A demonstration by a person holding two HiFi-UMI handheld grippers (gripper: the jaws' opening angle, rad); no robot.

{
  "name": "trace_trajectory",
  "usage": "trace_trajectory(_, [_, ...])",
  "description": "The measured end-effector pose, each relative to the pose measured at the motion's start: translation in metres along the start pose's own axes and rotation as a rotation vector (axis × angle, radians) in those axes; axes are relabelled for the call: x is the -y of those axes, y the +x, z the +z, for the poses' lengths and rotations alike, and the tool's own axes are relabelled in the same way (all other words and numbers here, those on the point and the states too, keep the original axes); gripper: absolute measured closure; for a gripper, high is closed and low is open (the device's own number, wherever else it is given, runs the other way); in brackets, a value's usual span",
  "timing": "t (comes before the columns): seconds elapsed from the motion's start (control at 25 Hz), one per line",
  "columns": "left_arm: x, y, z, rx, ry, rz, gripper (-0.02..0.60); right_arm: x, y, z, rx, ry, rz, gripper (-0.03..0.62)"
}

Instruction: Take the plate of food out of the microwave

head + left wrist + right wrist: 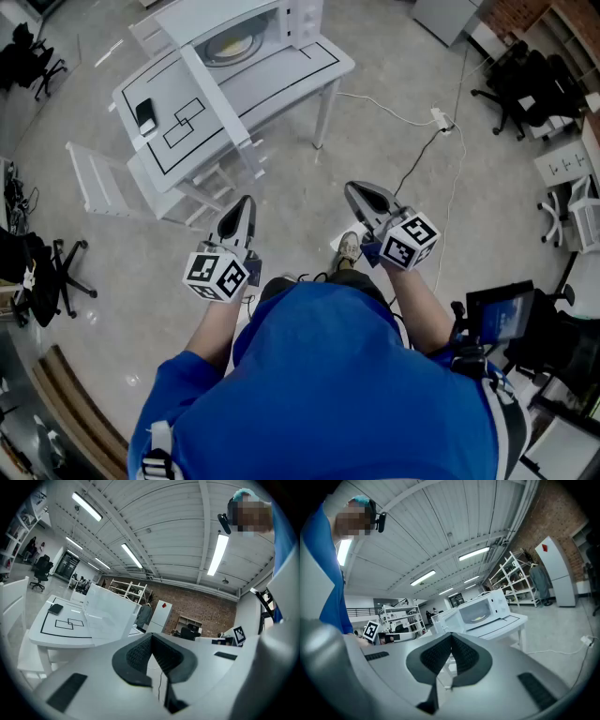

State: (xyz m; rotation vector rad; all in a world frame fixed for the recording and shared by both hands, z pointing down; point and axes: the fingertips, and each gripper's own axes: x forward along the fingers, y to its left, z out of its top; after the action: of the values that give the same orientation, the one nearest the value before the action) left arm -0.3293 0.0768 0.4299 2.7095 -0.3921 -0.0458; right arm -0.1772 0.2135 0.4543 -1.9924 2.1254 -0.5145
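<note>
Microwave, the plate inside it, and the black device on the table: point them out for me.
microwave (500, 605), right gripper view, on its control panel end.
plate (230, 44), head view, on its middle, inside the microwave.
black device (145, 114), head view, on its middle.

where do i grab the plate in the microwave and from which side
Probably its front rim: the plate lies flat inside the microwave, walled on all other sides, so come in level through the open front, right of the swung-out door.
</note>
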Motion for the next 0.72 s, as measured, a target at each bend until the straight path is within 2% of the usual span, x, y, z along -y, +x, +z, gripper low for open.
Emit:
trace_trajectory(0.4, [0.051, 0.108, -0.013, -0.016, 0.016, 0.009, 0.572, 0.1, -0.003, 0.041, -0.005, 0.002, 0.075, 0.597])
trace_trajectory(0.72, [0.069, 0.175, -0.014, 0.006, 0.044, 0.095, 0.572, 0.171, -0.005, 0.063, -0.029, 0.006, 0.143, 0.597])
